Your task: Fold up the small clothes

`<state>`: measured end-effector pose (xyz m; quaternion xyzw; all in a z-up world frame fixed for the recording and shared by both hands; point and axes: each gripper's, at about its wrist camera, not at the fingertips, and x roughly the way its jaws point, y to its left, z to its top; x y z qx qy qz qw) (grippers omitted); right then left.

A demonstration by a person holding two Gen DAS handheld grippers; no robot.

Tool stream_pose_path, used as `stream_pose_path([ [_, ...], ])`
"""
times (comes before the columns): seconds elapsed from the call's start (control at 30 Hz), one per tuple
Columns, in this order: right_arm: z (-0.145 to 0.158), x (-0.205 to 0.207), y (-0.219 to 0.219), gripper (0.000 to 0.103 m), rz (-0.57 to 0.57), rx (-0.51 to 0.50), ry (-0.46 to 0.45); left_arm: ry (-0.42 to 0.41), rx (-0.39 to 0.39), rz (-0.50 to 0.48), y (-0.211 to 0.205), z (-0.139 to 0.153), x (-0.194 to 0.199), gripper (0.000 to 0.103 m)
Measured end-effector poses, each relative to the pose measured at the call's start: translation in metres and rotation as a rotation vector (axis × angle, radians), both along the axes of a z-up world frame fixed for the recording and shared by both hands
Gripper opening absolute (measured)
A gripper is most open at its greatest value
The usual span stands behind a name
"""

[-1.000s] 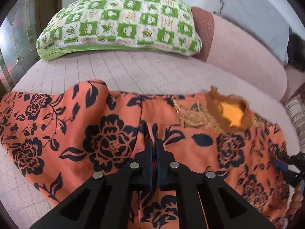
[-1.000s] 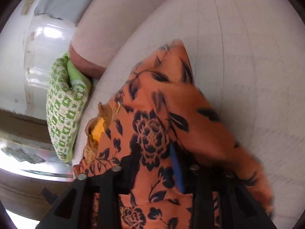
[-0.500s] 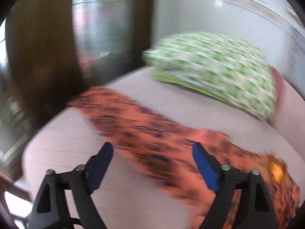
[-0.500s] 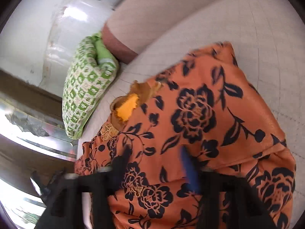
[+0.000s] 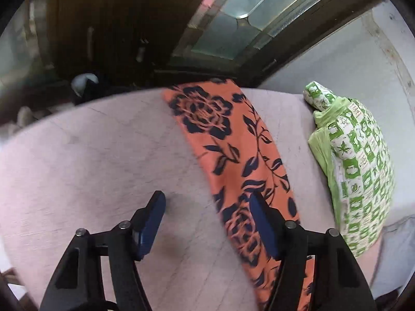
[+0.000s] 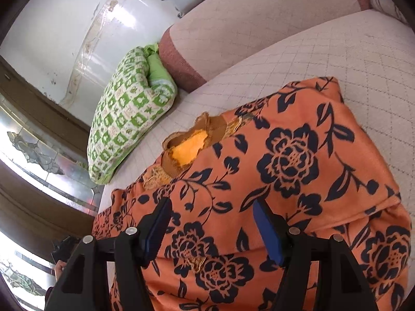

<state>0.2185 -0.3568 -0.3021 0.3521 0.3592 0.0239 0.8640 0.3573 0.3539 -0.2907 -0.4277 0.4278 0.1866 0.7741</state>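
Note:
An orange garment with dark blue flowers (image 6: 288, 160) lies on the pale quilted sofa seat (image 6: 337, 51), one side folded over its body. Its brown neck opening (image 6: 190, 146) shows yellow lining. In the left wrist view a long strip of the garment (image 5: 228, 140) runs away toward the seat's far edge. My left gripper (image 5: 206, 197) hovers over that strip's left edge, jaws closing, with bare seat and the cloth's edge between them and nothing gripped. My right gripper (image 6: 211, 203) stands open just above the folded cloth, holding nothing.
A green and white checked pillow (image 5: 358, 171) leans at the sofa's end, right of the strip, also the pillow (image 6: 127, 127) beside the backrest (image 6: 246, 13). Dark wood framing with leaded glass (image 5: 233, 26) stands behind the seat's far edge. Bare seat (image 5: 90, 155) lies left of the strip.
My left gripper let go of the garment's middle, opened, rolled and swung across to the long strip's end. My right gripper opened off the fold, which now lies flat, and lifted slightly.

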Motion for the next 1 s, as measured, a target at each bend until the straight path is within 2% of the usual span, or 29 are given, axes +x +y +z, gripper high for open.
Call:
stream_pose_path([
  [0.13,-0.002,0.005,-0.001,0.068,-0.009,-0.017,0.010,-0.074,0.016,0.022,-0.002,-0.001,0.020,0.066],
  [0.17,-0.002,0.006,0.000,0.068,-0.007,-0.024,0.014,-0.079,0.023,0.022,-0.002,-0.002,0.025,0.062],
  [0.23,-0.002,0.007,0.001,0.068,-0.007,-0.036,0.017,-0.079,0.060,0.012,-0.005,-0.003,0.037,0.049],
  [0.3,-0.003,0.008,0.000,0.068,-0.009,-0.039,0.015,-0.066,0.111,0.012,-0.005,-0.007,0.046,0.015],
  [0.33,-0.002,0.008,-0.001,0.068,-0.013,-0.041,0.013,-0.064,0.124,0.024,-0.003,-0.010,0.048,0.010],
  [0.43,-0.002,0.007,-0.004,0.068,-0.033,-0.052,0.010,-0.095,0.134,0.028,-0.001,-0.008,0.043,0.008],
  [0.53,0.002,0.003,-0.013,0.068,-0.067,-0.046,-0.008,-0.122,0.168,-0.006,-0.010,0.007,0.041,0.006],
  [0.63,0.010,-0.005,-0.027,0.068,-0.119,-0.033,-0.040,-0.181,0.264,-0.109,-0.038,0.044,0.040,0.006],
  [0.83,0.024,-0.031,-0.063,0.068,-0.239,0.027,-0.092,-0.354,0.371,-0.368,-0.142,0.139,0.016,0.005],
  [1.0,0.038,-0.053,-0.089,0.068,-0.298,0.046,-0.133,-0.484,0.392,-0.608,-0.271,0.194,-0.020,0.005],
])
